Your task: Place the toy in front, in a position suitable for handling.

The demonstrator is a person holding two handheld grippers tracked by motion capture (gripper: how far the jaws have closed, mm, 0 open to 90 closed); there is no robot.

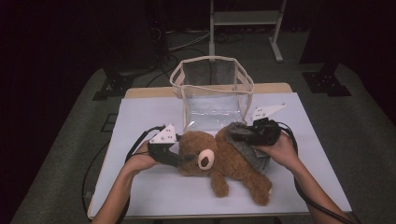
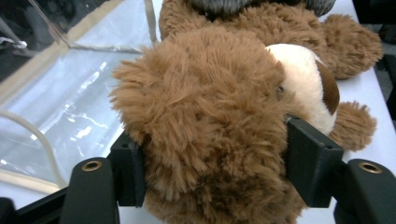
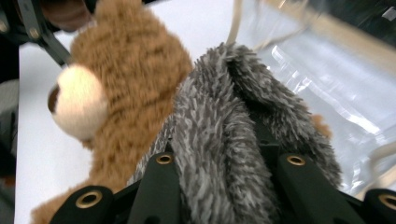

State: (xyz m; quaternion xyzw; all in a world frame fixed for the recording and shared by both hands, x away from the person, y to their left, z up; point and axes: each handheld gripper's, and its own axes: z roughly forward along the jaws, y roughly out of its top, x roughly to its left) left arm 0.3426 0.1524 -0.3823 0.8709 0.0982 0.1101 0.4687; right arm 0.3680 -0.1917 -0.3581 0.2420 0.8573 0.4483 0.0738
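Observation:
A brown teddy bear point(image 1: 224, 163) lies on the white table point(image 1: 154, 191), its head toward the left and its legs toward the front right. My left gripper point(image 1: 184, 158) is shut on the bear's head point(image 2: 210, 107), with a black pad pressed into the fur on each side. A grey fuzzy garment point(image 1: 250, 151) covers the bear's back. My right gripper point(image 1: 239, 136) is shut on a bunched fold of that grey garment point(image 3: 219, 116), with the bear's cream muzzle point(image 3: 77, 105) to its left.
A clear plastic bag with cream trim point(image 1: 212, 93) stands open just behind the bear, at the table's back middle. Its crinkled wall point(image 2: 70, 102) is close beside the bear's head. Cables trail off both grippers. Dark floor and stand legs lie beyond the table.

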